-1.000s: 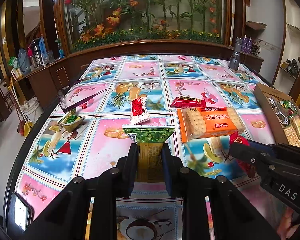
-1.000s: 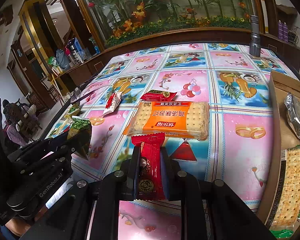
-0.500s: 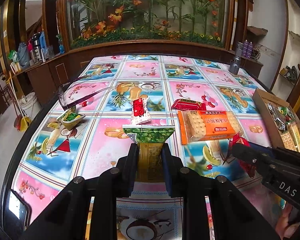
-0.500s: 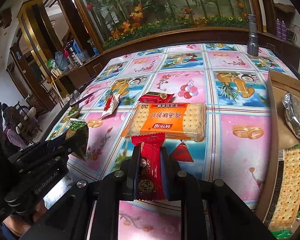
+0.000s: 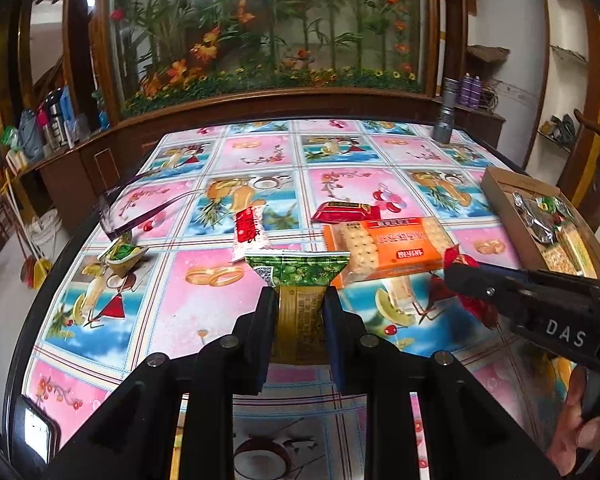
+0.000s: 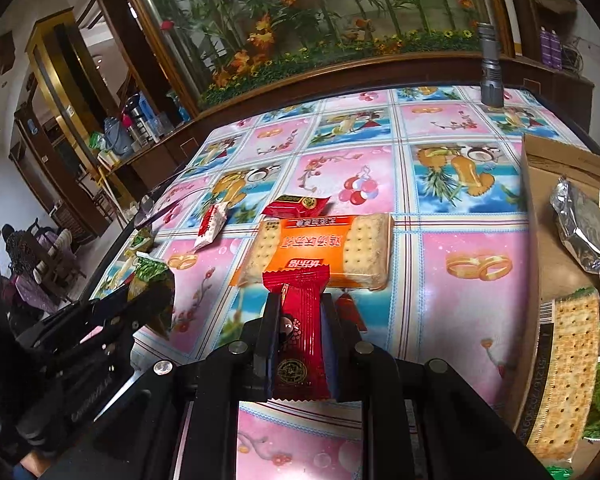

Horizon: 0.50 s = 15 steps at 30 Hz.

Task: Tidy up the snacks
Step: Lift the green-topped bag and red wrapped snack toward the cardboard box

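Tablecloth [image 5: 204, 304] bare between cracker pack [image 5: 384, 244] and near edge.

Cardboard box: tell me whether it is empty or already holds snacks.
Already holds snacks. The open box contains a silver foil packet and a cracker pack, with green wrappers beside them.

A glass case of artificial flowers [image 5: 268, 28] in dark wood paneling [image 5: 260, 104] backs the table [image 5: 204, 300]; white wall [image 5: 512, 40] at right.
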### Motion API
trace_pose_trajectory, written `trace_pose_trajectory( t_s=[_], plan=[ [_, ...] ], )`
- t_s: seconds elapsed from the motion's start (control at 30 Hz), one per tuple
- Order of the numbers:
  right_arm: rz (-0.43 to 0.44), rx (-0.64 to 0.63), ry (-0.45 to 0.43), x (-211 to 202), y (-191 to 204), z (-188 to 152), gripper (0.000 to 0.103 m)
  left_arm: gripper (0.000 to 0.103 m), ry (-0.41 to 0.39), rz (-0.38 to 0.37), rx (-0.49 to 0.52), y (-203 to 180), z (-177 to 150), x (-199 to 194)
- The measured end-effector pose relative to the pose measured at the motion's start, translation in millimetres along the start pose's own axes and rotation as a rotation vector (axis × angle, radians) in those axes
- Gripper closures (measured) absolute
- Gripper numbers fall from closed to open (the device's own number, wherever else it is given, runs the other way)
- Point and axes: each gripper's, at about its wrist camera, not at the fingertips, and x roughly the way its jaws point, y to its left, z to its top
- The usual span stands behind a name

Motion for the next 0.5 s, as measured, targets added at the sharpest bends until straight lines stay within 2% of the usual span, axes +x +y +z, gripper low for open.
trace_pose_trajectory(
  t_s=[0.5],
  plan=[
    [-0.003, 0.029, -0.023, -5.7, -8.1, 3.6, 0.083, 0.080, -0.005, -0.027, -0.005, -0.3, 0.2, -1.4]
  ],
)
